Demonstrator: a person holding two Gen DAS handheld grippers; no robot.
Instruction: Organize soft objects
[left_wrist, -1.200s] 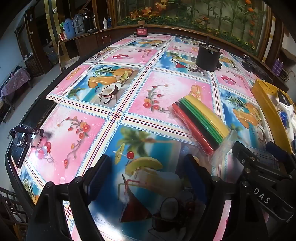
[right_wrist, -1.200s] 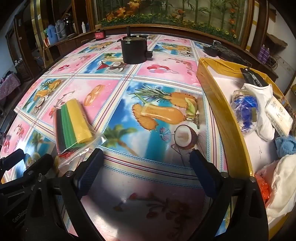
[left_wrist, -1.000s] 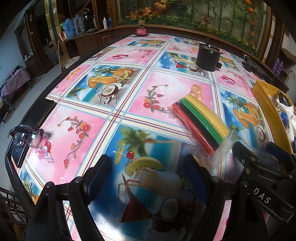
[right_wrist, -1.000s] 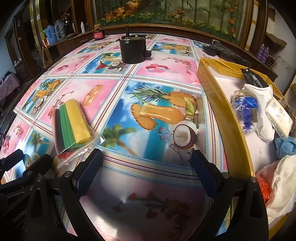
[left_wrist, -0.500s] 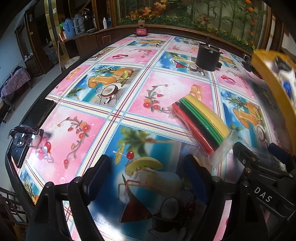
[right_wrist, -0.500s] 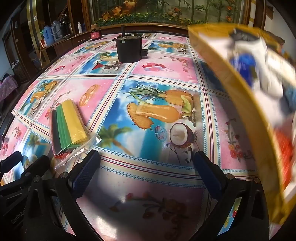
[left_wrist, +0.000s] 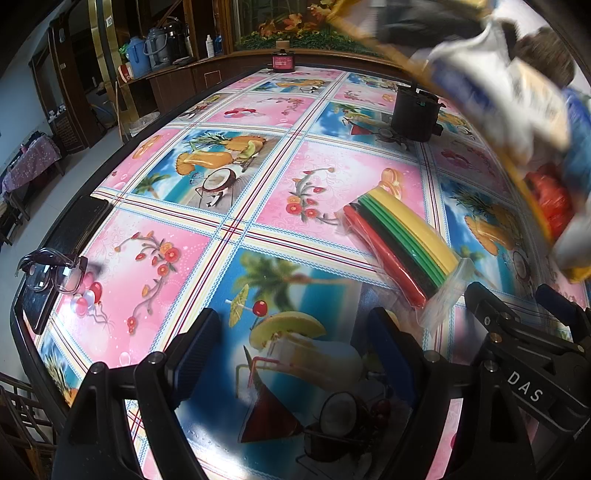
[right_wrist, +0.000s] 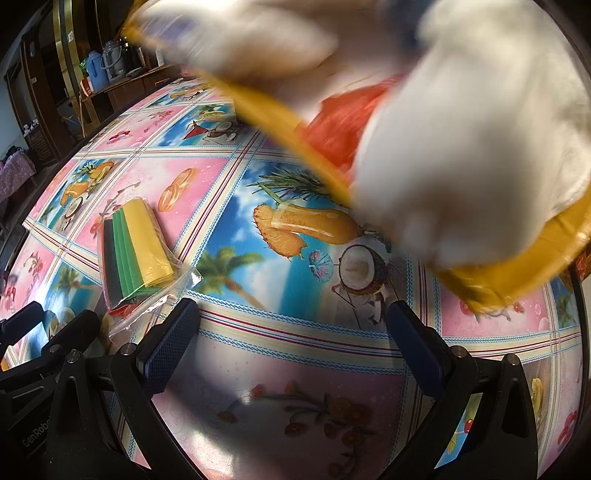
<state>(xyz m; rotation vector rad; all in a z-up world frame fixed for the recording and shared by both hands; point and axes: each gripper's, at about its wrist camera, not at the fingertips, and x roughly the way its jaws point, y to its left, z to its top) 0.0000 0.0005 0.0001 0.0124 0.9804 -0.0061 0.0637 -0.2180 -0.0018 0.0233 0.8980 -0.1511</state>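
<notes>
two blue-padded fingers of the left gripper (left_wrist: 295, 354) stand apart over the fruit-print plastic tablecloth (left_wrist: 258, 177), nothing between them. in the left wrist view a clear zip bag of red, black, green and yellow foam sheets (left_wrist: 402, 243) lies flat just ahead to the right, its open end near the right gripper's black frame, which is cut off at the edge. a yellow tray of soft items (left_wrist: 524, 122) is tilted and blurred at upper right, contents hard to tell. in the right wrist view the right gripper (right_wrist: 295, 343) is spread wide and empty; the bag (right_wrist: 136, 251) lies to its left, and the blurred tray (right_wrist: 509, 273) hides the table's far side.
</notes>
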